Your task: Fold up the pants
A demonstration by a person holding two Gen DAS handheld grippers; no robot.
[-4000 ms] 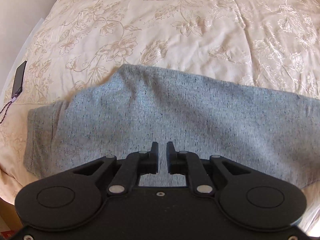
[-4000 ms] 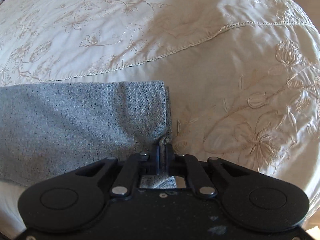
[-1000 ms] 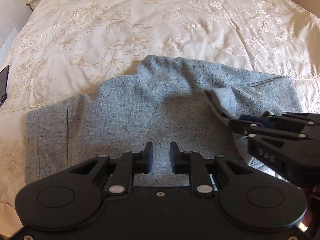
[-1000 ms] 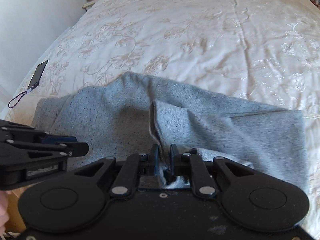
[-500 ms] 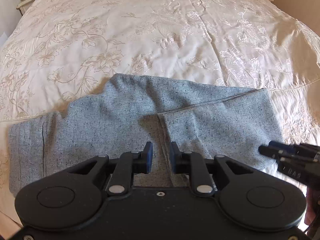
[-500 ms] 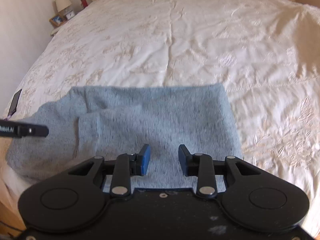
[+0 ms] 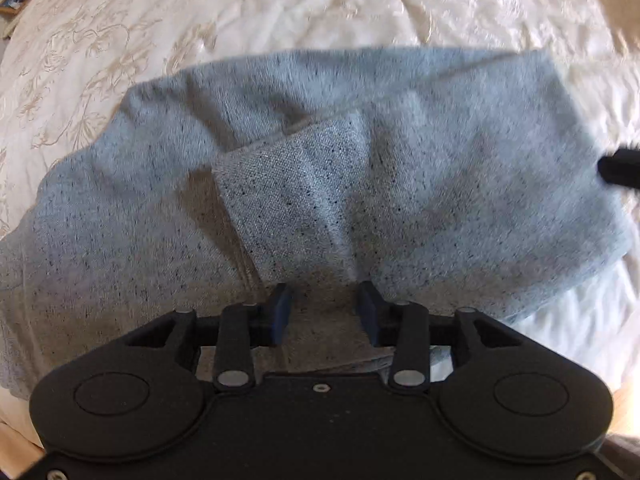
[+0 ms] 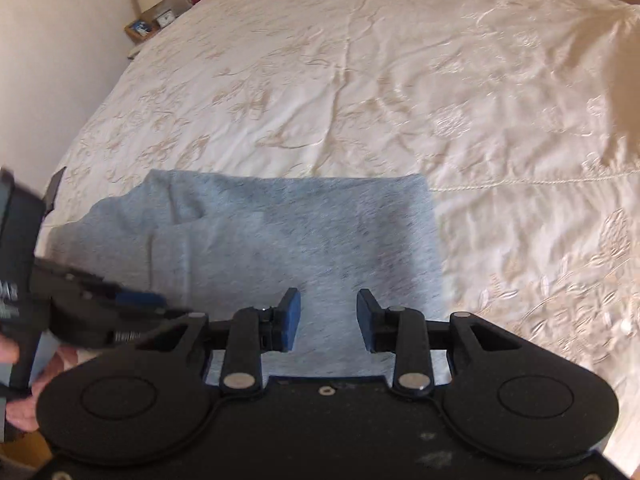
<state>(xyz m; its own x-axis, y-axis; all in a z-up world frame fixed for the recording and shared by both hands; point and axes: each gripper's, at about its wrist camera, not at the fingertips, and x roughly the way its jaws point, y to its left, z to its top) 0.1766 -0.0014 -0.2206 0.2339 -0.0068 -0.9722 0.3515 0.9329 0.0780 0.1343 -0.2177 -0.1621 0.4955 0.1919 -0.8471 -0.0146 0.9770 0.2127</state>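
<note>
now the left gripper (image 7: pixel 324 310) hangs over the grey pants (image 7: pixel 460 168) on the cream bedspread (image 7: pixel 280 12), jaws just sprung apart, empty, flanking the folded-over leg's near edge. pants run left to right. right gripper (image 8: pixel 328 320), apart and empty, has released that leg since a second ago.

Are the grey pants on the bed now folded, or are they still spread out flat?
Folded. The grey pants lie doubled on the bedspread: a hemmed leg end rests across the lower layer, and one end is a straight fold.
</note>
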